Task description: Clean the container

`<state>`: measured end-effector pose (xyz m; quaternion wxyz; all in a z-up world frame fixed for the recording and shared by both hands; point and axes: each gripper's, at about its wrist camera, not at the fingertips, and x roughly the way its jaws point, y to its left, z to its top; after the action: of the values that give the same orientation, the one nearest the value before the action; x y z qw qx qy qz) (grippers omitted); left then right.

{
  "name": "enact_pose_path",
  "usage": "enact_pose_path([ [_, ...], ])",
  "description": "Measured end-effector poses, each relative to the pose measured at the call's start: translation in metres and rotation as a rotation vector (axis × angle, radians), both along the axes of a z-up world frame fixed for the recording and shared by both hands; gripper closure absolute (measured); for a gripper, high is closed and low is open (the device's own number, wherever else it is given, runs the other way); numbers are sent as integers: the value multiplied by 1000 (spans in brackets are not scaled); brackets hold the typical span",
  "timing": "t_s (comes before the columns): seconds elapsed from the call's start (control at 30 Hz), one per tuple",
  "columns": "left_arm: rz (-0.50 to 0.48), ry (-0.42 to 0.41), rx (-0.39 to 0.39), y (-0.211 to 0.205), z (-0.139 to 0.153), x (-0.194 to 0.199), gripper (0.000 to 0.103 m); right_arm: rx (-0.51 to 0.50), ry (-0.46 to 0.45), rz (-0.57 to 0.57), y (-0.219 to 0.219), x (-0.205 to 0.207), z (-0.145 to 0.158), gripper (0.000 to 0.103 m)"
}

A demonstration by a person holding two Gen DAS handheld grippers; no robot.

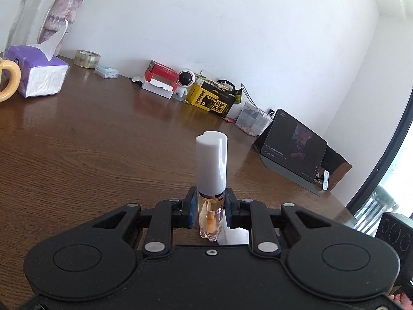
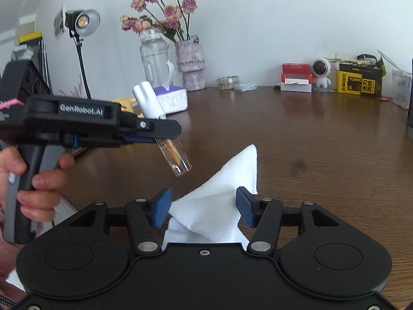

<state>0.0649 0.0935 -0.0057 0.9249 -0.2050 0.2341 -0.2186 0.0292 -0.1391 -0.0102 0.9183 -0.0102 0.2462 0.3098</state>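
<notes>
A small glass bottle (image 1: 210,214) with amber liquid and a tall white cap (image 1: 211,162) is pinched at its neck by my left gripper (image 1: 210,206), which is shut on it. In the right wrist view the left gripper (image 2: 165,131), held by a hand (image 2: 38,180), carries the bottle (image 2: 175,160) tilted above the table, cap up and to the left. Below it, my right gripper (image 2: 204,205) stands open. A crumpled white tissue (image 2: 219,206) lies on the table between its blue pads (image 2: 162,206), rising to a peak.
The brown wooden table (image 2: 322,155) has a purple tissue box (image 1: 38,75), a yellow mug (image 1: 9,80), tape (image 1: 87,59), a water bottle (image 2: 153,56) and a flower vase (image 2: 191,67) at the back. Boxes and a small robot figure (image 2: 321,72) line the wall. A tablet (image 1: 294,144) stands at the right edge.
</notes>
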Motion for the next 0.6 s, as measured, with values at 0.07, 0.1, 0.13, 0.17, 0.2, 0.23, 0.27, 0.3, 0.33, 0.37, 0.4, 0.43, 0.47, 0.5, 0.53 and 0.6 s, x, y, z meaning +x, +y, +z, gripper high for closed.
enact_pose_path([
  [0.07,-5,0,-10,2,-1,-2,82,-36,17,-2,6,2,-5,47],
  [0.1,-8,0,-14,3,-1,-4,82,-45,22,-4,6,3,-6,58],
  [0.13,-10,-1,-19,4,-1,-5,82,-47,24,-6,5,2,-6,67],
  [0.17,-13,-1,-24,5,-1,-6,82,-48,25,-9,3,2,-6,79],
  [0.2,-15,-1,-29,6,-2,-7,82,-50,26,-12,2,2,-6,85],
  [0.23,-18,-1,-33,7,-2,-9,82,-51,27,-14,0,1,-5,85],
  [0.27,-21,-2,-34,8,-4,-11,82,-53,29,-17,-1,1,-5,87],
  [0.3,-25,-2,-35,9,-5,-14,82,-54,30,-20,-3,0,-5,88],
  [0.33,-31,-3,-36,9,-5,-15,82,-56,31,-22,-5,0,-5,89],
  [0.37,-37,-6,-36,8,-5,-16,82,-39,42,-28,-8,1,-5,91],
  [0.4,-43,-9,-36,7,-5,-18,82,4,64,-40,-15,3,-4,92],
  [0.43,-49,-13,-33,6,-5,-19,82,56,87,-54,-23,6,-4,93],
  [0.47,-55,-17,-29,5,-5,-20,82,117,111,-65,-32,9,-3,93],
  [0.5,-61,-22,-25,3,-5,-21,82,186,136,-71,-43,14,-1,93],
  [0.53,-70,-29,-15,1,-5,-22,82,258,155,-64,-52,16,2,93],
  [0.6,-89,-41,5,-3,-5,-23,82,388,155,-1,-65,10,15,93],
])
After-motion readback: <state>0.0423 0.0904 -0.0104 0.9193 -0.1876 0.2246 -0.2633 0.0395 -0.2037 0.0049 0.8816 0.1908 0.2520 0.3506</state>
